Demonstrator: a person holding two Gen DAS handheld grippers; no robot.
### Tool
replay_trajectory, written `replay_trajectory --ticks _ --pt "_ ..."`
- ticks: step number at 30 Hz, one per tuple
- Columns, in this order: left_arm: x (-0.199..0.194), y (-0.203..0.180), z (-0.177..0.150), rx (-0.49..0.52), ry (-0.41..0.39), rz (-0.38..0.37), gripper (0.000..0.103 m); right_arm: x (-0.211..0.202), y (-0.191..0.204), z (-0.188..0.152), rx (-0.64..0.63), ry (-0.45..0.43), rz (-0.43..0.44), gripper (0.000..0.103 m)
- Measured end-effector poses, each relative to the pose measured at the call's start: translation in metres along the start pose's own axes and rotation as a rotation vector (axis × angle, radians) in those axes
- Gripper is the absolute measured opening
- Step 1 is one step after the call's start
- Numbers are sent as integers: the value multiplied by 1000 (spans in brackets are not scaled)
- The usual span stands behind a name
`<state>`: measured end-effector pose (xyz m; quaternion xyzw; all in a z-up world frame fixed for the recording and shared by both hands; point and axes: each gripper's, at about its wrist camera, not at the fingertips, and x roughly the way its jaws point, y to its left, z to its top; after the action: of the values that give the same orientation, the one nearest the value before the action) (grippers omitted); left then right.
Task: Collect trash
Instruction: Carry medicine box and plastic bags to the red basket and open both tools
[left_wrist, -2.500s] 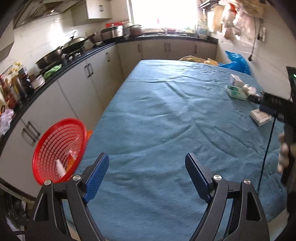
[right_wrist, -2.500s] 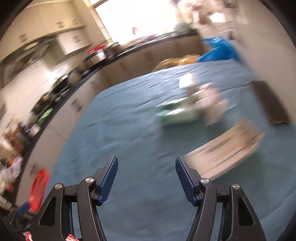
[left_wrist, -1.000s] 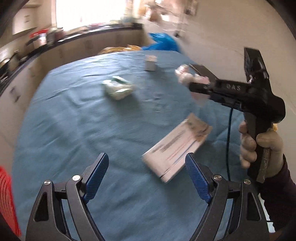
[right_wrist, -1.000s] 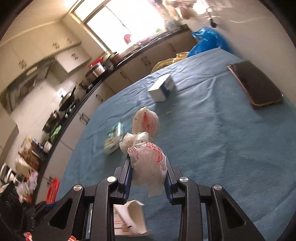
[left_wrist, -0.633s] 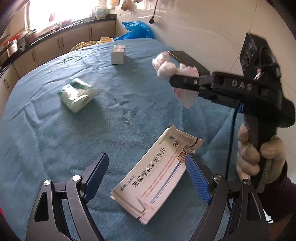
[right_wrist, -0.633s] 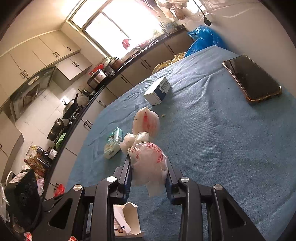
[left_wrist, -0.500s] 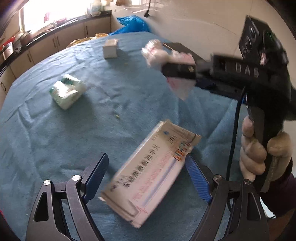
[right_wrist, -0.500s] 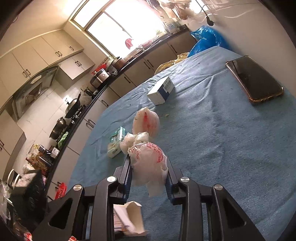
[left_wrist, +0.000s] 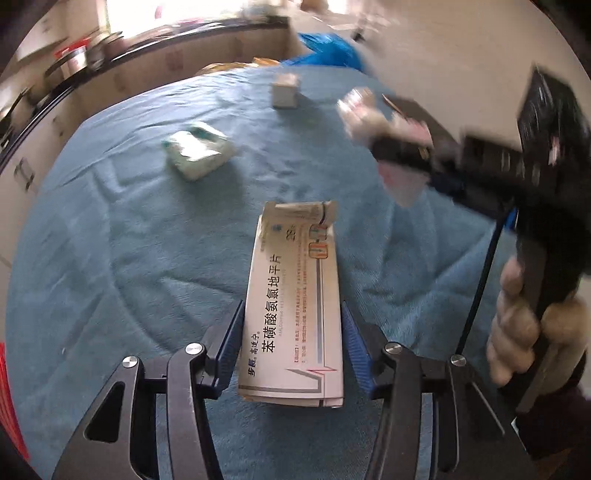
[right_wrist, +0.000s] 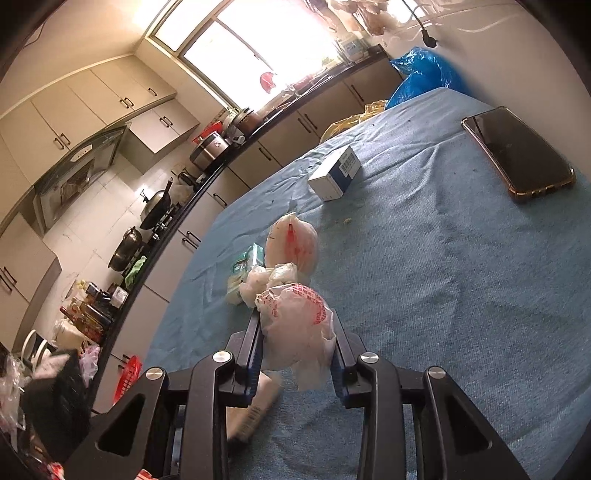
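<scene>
A long white medicine box (left_wrist: 295, 306) lies lengthwise on the blue tablecloth (left_wrist: 110, 258), between the fingers of my left gripper (left_wrist: 291, 314). The jaws are closing, and both blue pads touch the box's long sides. My right gripper (right_wrist: 295, 325) is shut on a crumpled white plastic bag with red print (right_wrist: 291, 306), held just above the cloth. In the left wrist view that gripper (left_wrist: 391, 147) hovers blurred at the upper right, with a hand (left_wrist: 517, 332) on its handle. The box's end (right_wrist: 255, 406) shows blurred below the right fingers.
A second bag (right_wrist: 291, 240), a green tissue pack (right_wrist: 243, 269) and a small white carton (right_wrist: 334, 177) lie further along the table. A phone (right_wrist: 517, 155) rests at the right edge. A red basket (right_wrist: 127, 378) sits beyond the table's left side, by the kitchen counter.
My left gripper has come down over the medicine box and its jaws have narrowed from wide open onto the box's sides. The right gripper keeps still with the bag.
</scene>
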<state>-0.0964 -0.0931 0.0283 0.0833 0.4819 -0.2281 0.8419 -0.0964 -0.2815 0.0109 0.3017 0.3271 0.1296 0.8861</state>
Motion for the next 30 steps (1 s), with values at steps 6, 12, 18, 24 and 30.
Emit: replay_trajectory --ticks 6,12,18,24,30 --pt "-28 19 -7 -102 -76 102 51 -1 4 -1 -34 -18 -31 35" --pt "-58 37 -19 -122 -122 224 51 0 6 -2 -57 -25 -79 35" --pt "-89 75 -37 -208 -163 272 51 4 16 -3 -113 -35 -139 34" --pt "-125 114 -67 -307 -214 316 51 2 37 -5 -153 -19 -169 34" --pt "-149 152 -92 -390 -276 352 51 7 90 -18 -237 18 -126 34"
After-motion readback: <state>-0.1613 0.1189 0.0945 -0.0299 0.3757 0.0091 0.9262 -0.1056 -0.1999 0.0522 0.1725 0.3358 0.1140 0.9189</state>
